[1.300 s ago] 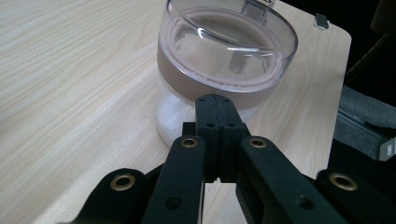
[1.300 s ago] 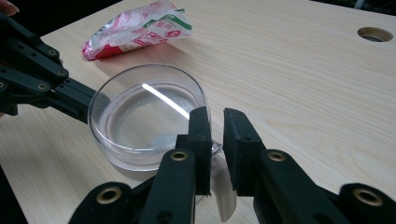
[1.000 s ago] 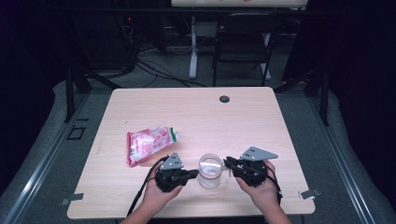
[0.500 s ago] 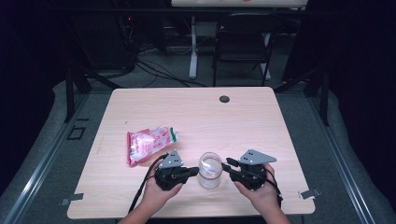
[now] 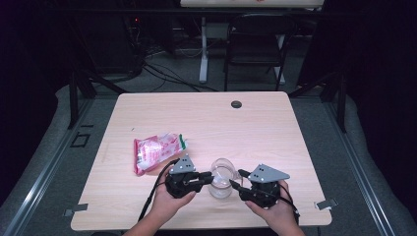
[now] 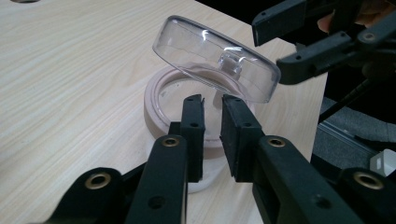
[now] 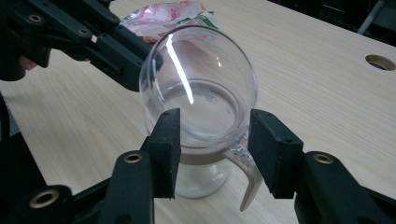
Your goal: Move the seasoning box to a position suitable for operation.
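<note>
Clear round jar (image 5: 221, 181), domed lid (image 6: 215, 58) tilted up; left claw (image 6: 212, 122) clamped on its rim, right claw (image 7: 218, 148) apart.

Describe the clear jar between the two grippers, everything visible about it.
The jar is a small, round container of clear glass or plastic, standing upright near the table's front edge. A tan sealing ring runs around its mouth. Its domed clear lid is flipped up and tilted open, with a clear latch tab hanging at the side. It looks empty. The left gripper pinches its rim; the right gripper straddles its neck.
</note>
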Demonstrator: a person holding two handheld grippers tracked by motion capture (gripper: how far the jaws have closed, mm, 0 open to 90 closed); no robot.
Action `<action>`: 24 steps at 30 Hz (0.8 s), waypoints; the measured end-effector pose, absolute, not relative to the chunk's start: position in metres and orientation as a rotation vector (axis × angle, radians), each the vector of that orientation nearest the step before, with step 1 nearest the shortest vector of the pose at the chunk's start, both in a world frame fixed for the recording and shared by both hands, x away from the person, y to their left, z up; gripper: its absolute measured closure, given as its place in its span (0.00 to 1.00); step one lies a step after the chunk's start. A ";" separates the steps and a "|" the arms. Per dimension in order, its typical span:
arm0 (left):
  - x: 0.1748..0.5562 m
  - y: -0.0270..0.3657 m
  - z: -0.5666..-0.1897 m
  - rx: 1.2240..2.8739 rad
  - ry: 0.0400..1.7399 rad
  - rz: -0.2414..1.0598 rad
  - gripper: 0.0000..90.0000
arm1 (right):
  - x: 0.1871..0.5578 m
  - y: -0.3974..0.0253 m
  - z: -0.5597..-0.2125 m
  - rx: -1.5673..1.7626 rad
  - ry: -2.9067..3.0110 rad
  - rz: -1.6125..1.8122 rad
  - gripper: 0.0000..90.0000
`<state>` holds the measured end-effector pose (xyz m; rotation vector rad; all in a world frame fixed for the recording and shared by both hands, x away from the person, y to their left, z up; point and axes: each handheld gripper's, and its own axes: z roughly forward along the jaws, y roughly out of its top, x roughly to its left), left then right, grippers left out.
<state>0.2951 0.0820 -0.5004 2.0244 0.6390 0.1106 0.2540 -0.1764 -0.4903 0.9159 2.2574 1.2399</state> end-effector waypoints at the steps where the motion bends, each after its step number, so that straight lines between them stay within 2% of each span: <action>1: 0.295 0.082 -0.500 2.022 0.638 0.116 0.85 | 0.253 -0.176 -0.490 0.908 2.259 1.238 0.57; 5: 0.297 0.081 -0.497 2.017 0.646 0.120 0.80 | 0.250 -0.171 -0.490 0.849 2.257 1.215 0.52; 10: 0.298 0.081 -0.493 2.005 0.648 0.133 0.79 | 0.246 -0.163 -0.491 0.781 2.264 1.170 0.49; 16: 0.297 0.084 -0.492 2.003 0.645 0.165 0.77 | 0.246 -0.155 -0.494 0.747 2.239 1.102 0.50; 18: 0.299 0.084 -0.494 2.004 0.657 0.168 0.76 | 0.246 -0.155 -0.495 0.748 2.243 1.096 0.53; 24: 0.303 0.082 -0.502 2.019 0.689 0.203 0.71 | 0.246 -0.155 -0.496 0.746 2.243 1.095 0.53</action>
